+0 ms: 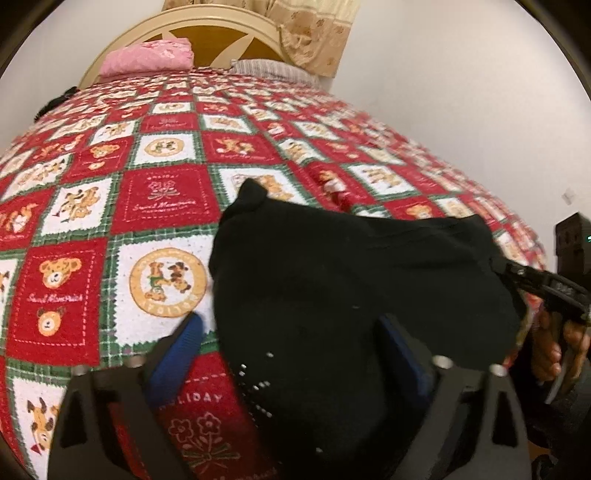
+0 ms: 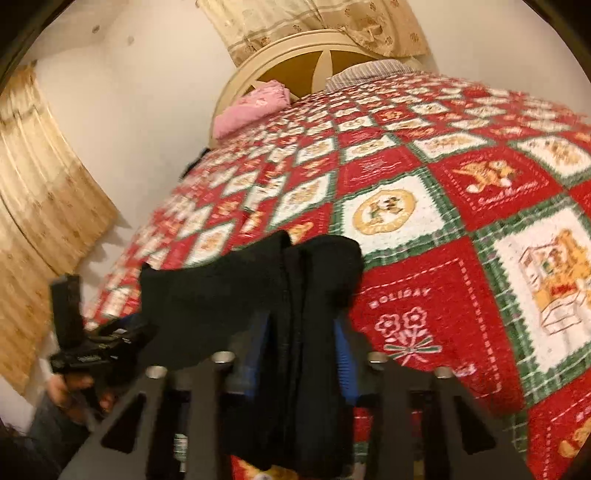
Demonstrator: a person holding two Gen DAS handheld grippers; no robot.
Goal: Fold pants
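Note:
The black pants [image 1: 351, 280] hang in a bunch between both grippers above the red, white and green quilt [image 1: 162, 199]. In the left wrist view my left gripper [image 1: 291, 332] has its blue-padded fingers [image 1: 184, 343] spread wide, with the cloth draped over the right finger. The right gripper [image 1: 517, 273] shows at the right edge, pinching the pants' far edge. In the right wrist view the right gripper [image 2: 303, 328] is shut on a thick fold of the pants [image 2: 255, 280]. The left gripper [image 2: 129, 328] shows at the lower left by the pants' edge.
The quilt [image 2: 461, 206] covers a bed with a cream headboard [image 1: 207, 26]. A pink folded cloth [image 1: 147, 59] and a striped pillow [image 1: 269, 68] lie at the head. Curtains [image 2: 40, 177] hang on the wall to the left of the bed.

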